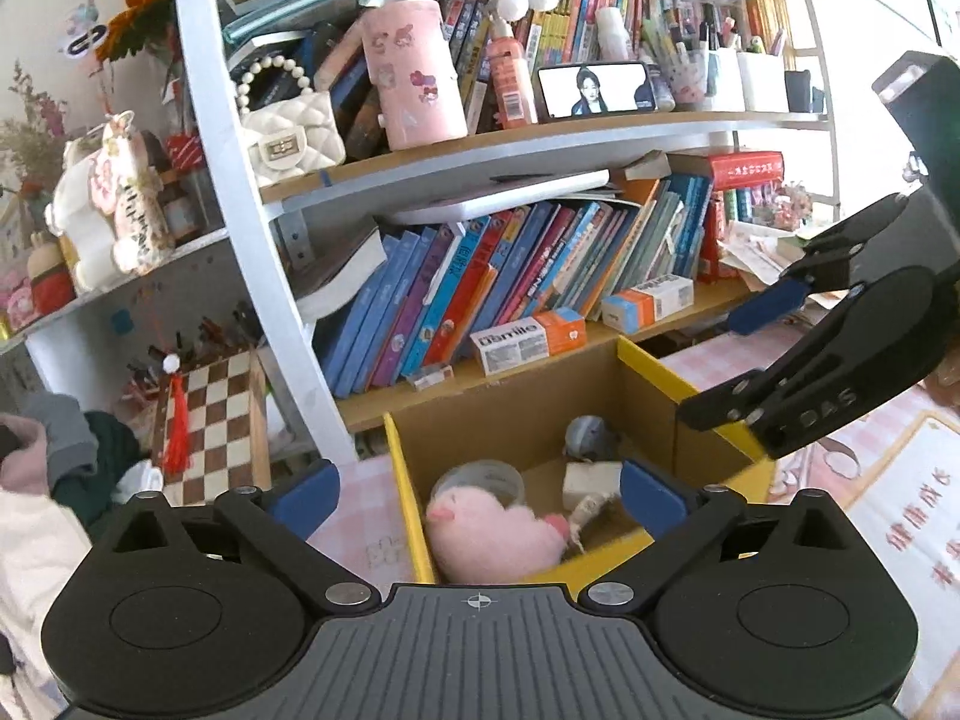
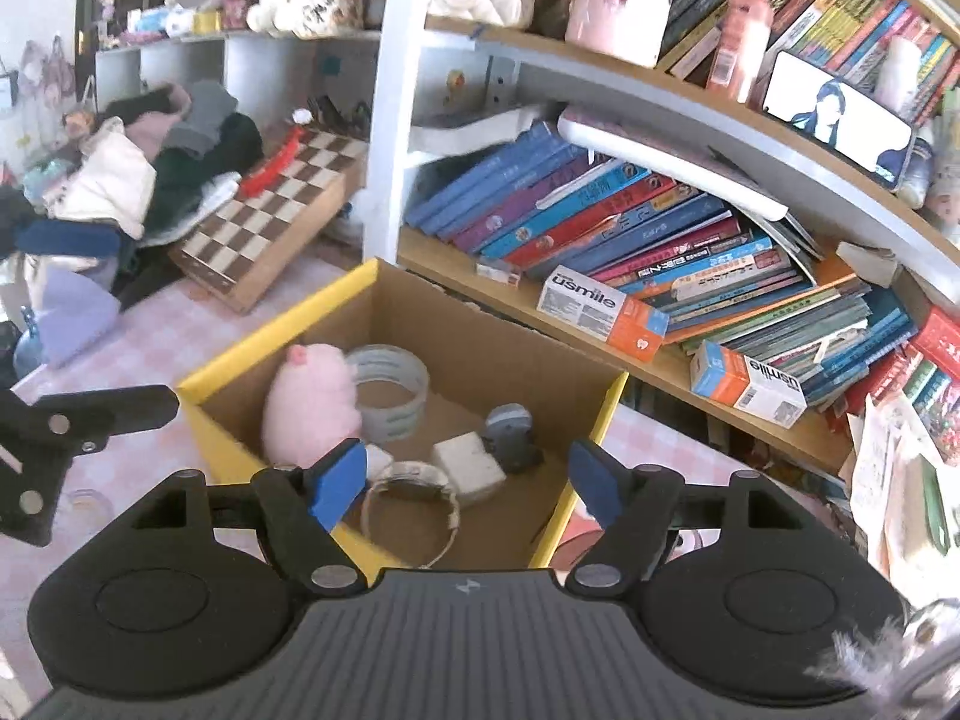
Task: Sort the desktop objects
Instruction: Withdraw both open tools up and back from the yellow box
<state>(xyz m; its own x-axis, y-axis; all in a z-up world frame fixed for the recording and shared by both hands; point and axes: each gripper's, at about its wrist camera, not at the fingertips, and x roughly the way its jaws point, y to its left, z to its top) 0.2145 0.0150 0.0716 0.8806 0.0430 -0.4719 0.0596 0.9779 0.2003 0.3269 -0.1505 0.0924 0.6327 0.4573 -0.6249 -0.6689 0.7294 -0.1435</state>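
Note:
A cardboard box with a yellow rim [image 1: 408, 468] [image 2: 264, 342] stands on the pink checked desk. Inside lie a pink plush toy [image 1: 492, 534] [image 2: 312, 402], a roll of clear tape [image 1: 480, 477] [image 2: 390, 390], a white block [image 1: 591, 477] [image 2: 468, 465], a grey gadget [image 1: 588, 435] [image 2: 510, 429] and a white cable coil [image 2: 414, 498]. My left gripper [image 1: 477, 495] is open and empty above the box's near edge. My right gripper [image 2: 468, 480] is open and empty over the box; it also shows in the left wrist view [image 1: 750, 360].
A bookshelf with leaning books [image 1: 492, 282] [image 2: 630, 222] and toothpaste boxes [image 1: 528, 342] [image 2: 600, 312] stands behind the box. A chessboard [image 1: 210, 426] [image 2: 270, 216] leans at the left by piled clothes [image 2: 120, 180]. Papers [image 2: 900, 480] lie at the right.

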